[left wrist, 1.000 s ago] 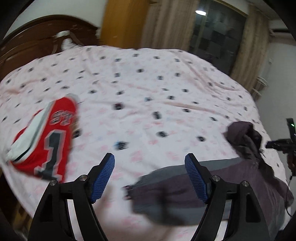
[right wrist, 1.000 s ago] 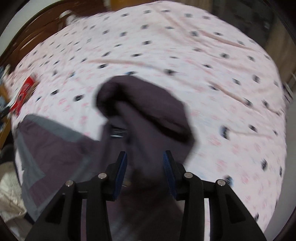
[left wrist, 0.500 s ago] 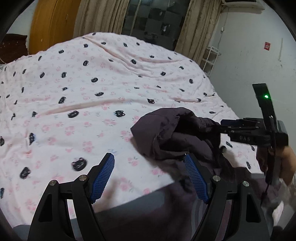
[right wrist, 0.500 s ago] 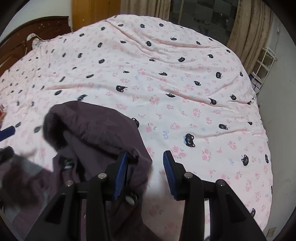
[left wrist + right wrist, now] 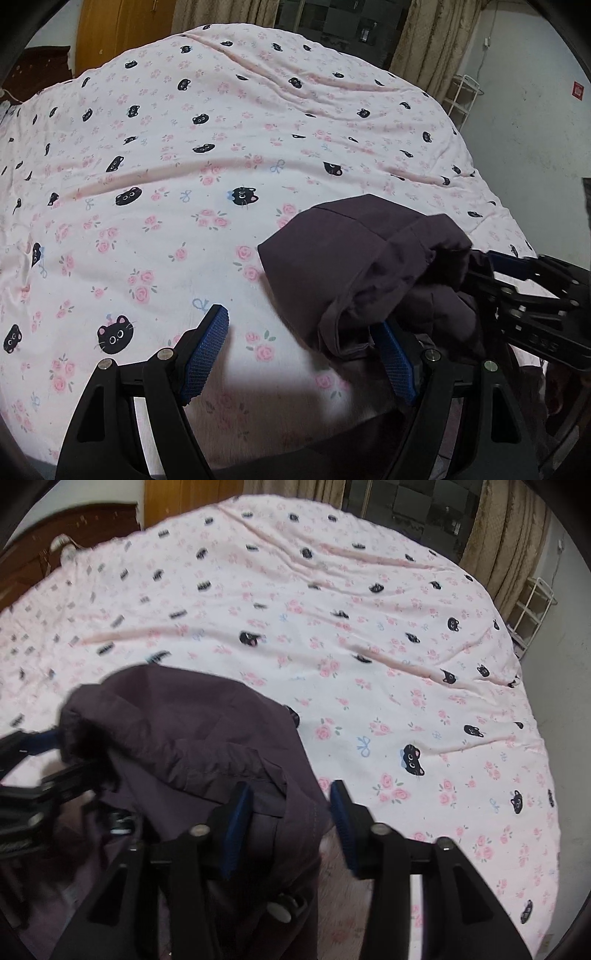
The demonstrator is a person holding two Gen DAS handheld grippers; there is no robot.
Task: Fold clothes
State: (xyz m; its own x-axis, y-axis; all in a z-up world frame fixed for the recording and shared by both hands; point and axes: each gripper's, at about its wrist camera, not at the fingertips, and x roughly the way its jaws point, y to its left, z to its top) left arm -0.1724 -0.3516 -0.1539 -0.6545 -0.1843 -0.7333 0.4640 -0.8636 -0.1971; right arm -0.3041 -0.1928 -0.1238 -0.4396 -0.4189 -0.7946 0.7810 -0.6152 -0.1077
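Pink cat-print bedspread (image 5: 184,177) carries a bunched dark jacket (image 5: 354,266) at its near edge. Left gripper (image 5: 303,350) stands wide apart, empty; right gripper (image 5: 291,827) part-open astride the hem (no clamp evident), presumably positioning for a fold.

Pink bedsheet (image 5: 177,206) with black cat faces and roses spreads wide, creased across the middle; tan curtains (image 5: 436,40) flank a dark window (image 5: 332,22), white wire rack (image 5: 532,605) by the wall, wooden headboard (image 5: 55,546) far left

garment (image 5: 343,258): dk purple | bedsheet (image 5: 184,177): pink, blk cats + roses
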